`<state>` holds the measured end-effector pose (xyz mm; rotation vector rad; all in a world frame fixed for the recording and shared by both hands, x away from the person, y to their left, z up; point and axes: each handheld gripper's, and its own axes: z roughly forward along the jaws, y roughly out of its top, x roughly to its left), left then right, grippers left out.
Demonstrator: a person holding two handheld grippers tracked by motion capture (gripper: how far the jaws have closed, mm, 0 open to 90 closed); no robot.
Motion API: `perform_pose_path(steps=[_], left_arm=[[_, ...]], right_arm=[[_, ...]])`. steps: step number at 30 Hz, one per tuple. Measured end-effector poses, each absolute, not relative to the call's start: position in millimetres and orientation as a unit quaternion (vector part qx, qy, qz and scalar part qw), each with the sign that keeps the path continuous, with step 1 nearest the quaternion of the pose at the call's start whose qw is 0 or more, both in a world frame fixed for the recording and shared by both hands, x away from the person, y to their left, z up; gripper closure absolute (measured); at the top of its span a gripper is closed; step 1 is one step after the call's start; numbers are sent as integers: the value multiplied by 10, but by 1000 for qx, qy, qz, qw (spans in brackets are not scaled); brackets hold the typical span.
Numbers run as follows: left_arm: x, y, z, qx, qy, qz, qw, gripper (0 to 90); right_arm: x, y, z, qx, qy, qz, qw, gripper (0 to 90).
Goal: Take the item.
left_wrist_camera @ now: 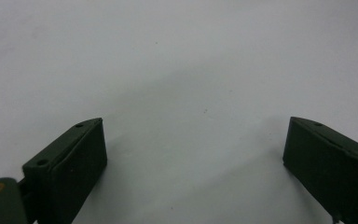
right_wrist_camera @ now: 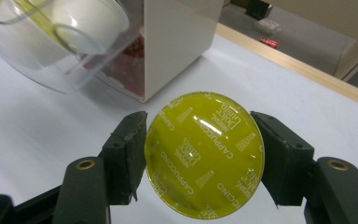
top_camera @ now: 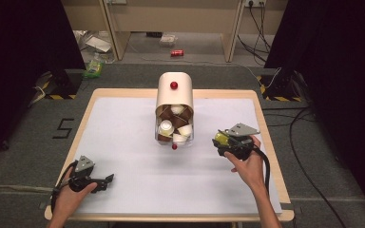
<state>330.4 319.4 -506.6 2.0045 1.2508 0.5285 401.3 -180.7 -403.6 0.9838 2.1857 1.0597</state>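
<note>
The right hand-held gripper (right_wrist_camera: 204, 156) pinches a yellow capsule (right_wrist_camera: 204, 155) between its jaws, just right of the dispenser (top_camera: 174, 97). The left hand-held gripper (left_wrist_camera: 193, 158) is spread wide over the bare white worktop (left_wrist_camera: 177, 70).

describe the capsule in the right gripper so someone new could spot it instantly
On the white-covered table, look right of the cream capsule dispenser with its open clear drawer. The right gripper clamps one capsule there. Its yellow-green foil lid reads "Cappuccino"; the drawer's capsules look white and brown.
</note>
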Motion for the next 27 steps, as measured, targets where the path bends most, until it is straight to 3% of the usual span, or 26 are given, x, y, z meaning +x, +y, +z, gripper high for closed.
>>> perform_pose_path(steps=[27], left_arm=[[3304, 3195, -5066, 775, 484, 204, 353, 54]], right_arm=[[4235, -1998, -4681, 422, 813, 334, 221, 395]])
